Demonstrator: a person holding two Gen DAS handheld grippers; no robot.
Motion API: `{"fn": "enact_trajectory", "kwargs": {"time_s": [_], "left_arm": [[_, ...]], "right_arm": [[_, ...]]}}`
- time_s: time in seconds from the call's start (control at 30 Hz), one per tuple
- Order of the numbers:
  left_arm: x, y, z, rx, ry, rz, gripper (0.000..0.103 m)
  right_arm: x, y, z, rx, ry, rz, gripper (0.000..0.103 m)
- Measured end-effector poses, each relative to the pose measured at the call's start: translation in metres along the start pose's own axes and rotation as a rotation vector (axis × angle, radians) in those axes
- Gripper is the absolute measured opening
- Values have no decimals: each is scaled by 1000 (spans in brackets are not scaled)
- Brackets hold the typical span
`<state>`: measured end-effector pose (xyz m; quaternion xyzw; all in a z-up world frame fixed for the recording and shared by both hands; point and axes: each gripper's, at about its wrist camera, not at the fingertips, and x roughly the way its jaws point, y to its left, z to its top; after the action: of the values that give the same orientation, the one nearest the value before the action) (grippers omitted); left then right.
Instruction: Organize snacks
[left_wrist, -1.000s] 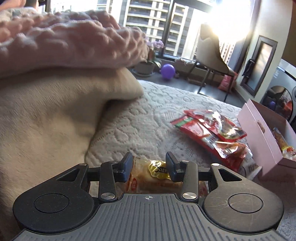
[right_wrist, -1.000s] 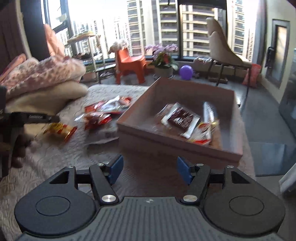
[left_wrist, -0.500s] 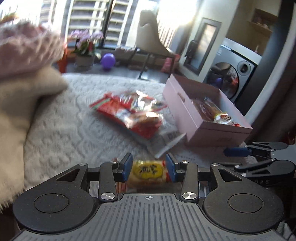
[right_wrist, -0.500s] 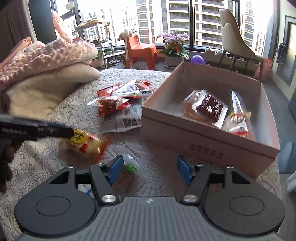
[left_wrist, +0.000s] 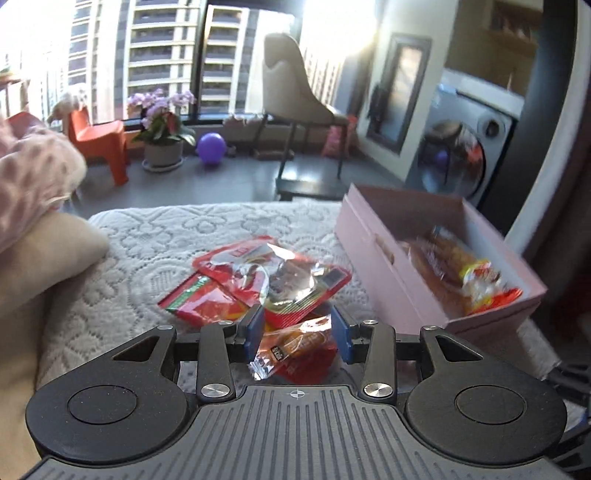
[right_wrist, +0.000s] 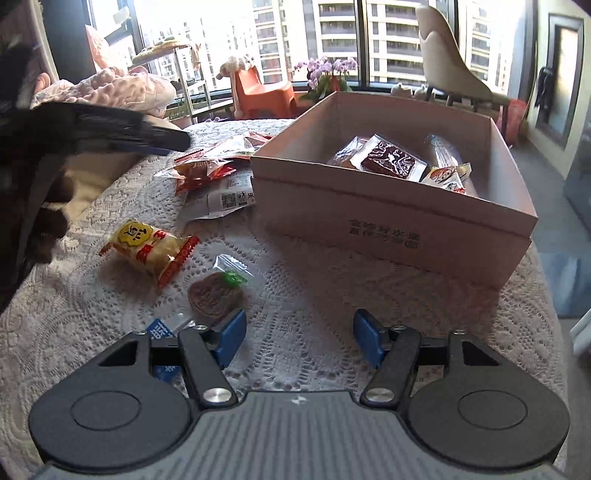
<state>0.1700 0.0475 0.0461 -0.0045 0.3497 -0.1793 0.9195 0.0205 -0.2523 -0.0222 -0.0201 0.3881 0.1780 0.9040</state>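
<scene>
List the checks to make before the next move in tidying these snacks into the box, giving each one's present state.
1. Box open, with room inside: ok.
2. Right gripper open and empty: ok.
3. Right gripper lined up on the brown biscuit: not ok; the biscuit lies just ahead of one finger, not between the two.
4. Left gripper firmly holding the orange packet seen between its fingers: cannot tell.
5. Yellow packet in the box: not ok; it lies on the bedspread.
</scene>
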Motion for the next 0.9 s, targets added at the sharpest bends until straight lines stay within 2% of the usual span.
{"fn": "enact_trajectory", "kwargs": {"time_s": [0.1,0.23,0.27,0.43,0.5,0.57,0.67,0.7,0.8,0.9], "left_arm": [[7,-1,-7,10,27,-9,45],[-12,-5,-25,-7,53,-57,33],[-18,-6,-31,-11,68,-66,33],[-40,1,-63,-117,135,-145,33],[-49,4,-71,-150,135,-148,33],[-61,8,-75,-166,105,-111,33],[-81,17,-77,-201,54,22,33],[-87,21,-77,-226,49,47,33],[-103,36,-81,-306,64,48,33],[-112,43,-89,-324,79,71,33]], "right_arm": [[-1,2,-4,-17,-12,-11,65],[-3,-1,-6,-24,-25,-10,65],[-3,-2,-7,-24,-29,-9,65],[-4,-1,-8,-30,-38,-14,65],[-5,0,-7,-32,-36,-13,65],[-6,1,-5,-27,-32,-1,65],[-10,4,-3,-22,-34,34,65],[-11,8,-1,-28,-36,46,65],[-12,23,6,-68,-42,81,65],[-8,44,15,-133,-41,139,65]]}}
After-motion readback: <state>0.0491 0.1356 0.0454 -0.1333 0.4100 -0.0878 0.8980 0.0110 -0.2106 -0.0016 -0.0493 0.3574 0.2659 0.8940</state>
